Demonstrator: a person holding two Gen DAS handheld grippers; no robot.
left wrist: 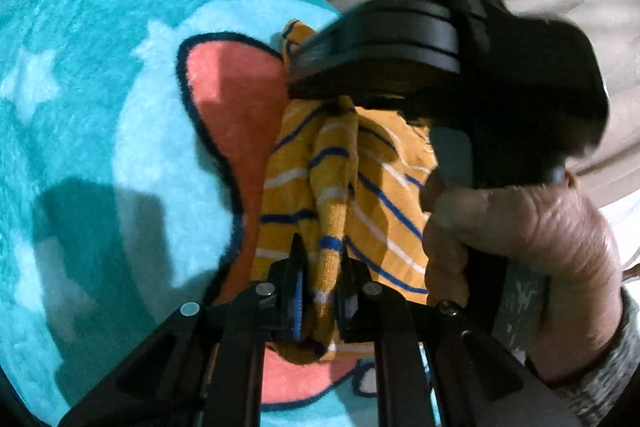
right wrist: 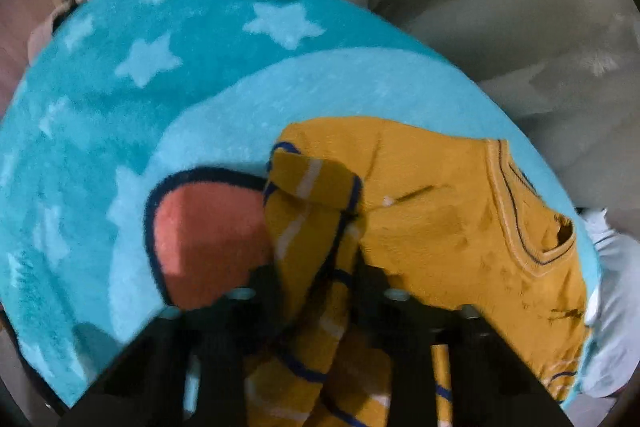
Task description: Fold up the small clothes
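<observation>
Left wrist view: left gripper (left wrist: 320,291) pinches the bunched striped sweater (left wrist: 360,187); right gripper (right wrist: 316,283) clamps another fold over the blanket (right wrist: 120,107). Uneven pulling could twist the fold.

My left gripper (left wrist: 324,291) sat low in its own view, with a bunched fold of the sweater (left wrist: 332,195) between its fingers. Ahead of it and to the right, my right gripper (left wrist: 384,43) hung over the sweater, with my right hand (left wrist: 520,267) nearer and lower on its handle. The sweater lay on the blanket (left wrist: 80,87), which spread out to the left. From the right wrist, a fold of the sweater (right wrist: 440,219) sat between the fingers of my right gripper (right wrist: 316,291); the body lay ahead and to the right, collar (right wrist: 516,211) at the far right. Bedding (right wrist: 520,27) lay behind the blanket (right wrist: 120,107).
</observation>
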